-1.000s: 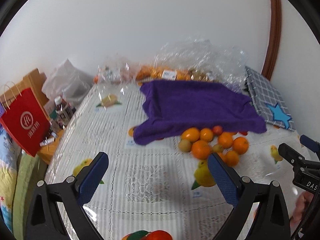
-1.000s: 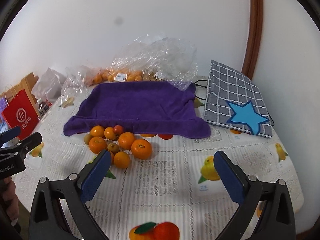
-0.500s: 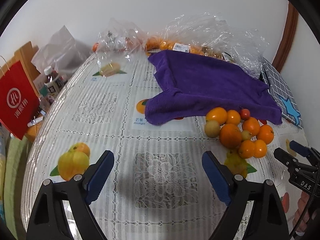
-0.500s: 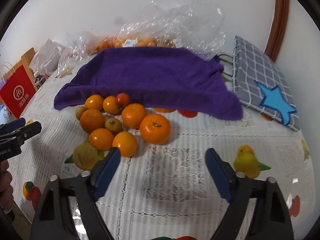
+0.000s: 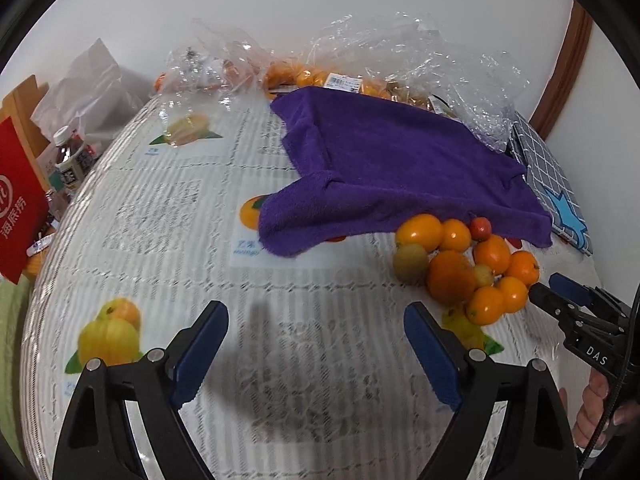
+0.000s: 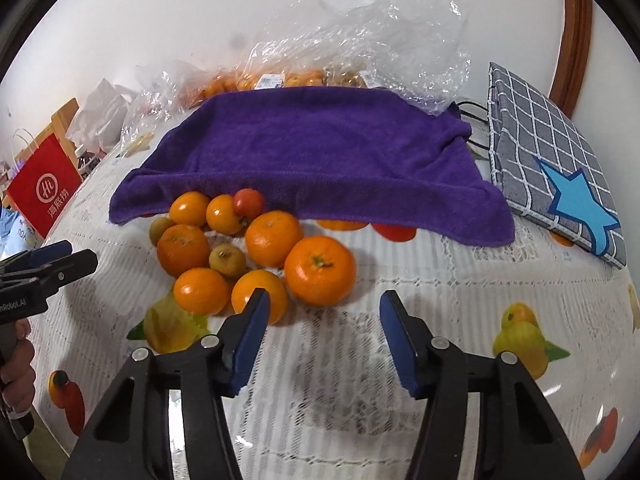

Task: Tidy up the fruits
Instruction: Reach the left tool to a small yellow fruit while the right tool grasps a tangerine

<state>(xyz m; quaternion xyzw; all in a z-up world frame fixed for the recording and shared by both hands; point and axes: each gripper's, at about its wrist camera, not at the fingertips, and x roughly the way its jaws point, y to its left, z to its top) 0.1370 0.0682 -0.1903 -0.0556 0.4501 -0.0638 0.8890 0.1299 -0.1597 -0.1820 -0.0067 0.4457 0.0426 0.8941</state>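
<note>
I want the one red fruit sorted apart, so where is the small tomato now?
In the right wrist view the small tomato sits at the pile's back, against the purple towel's front edge, touching an orange on its left.

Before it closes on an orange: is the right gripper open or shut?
Open. The right gripper has its blue fingers spread wide with bare tablecloth between them, just short of the big orange.

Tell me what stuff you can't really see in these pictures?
- What lies under the purple towel: both views, the cloth hides it; only bits of fruit peek out at its edge.
- Fruit in the clear bags: both views, crinkled plastic and the towel hide most of it.
- Bottle labels: left wrist view, too small.
- Red bag: left wrist view, cut off by the edge.
</note>
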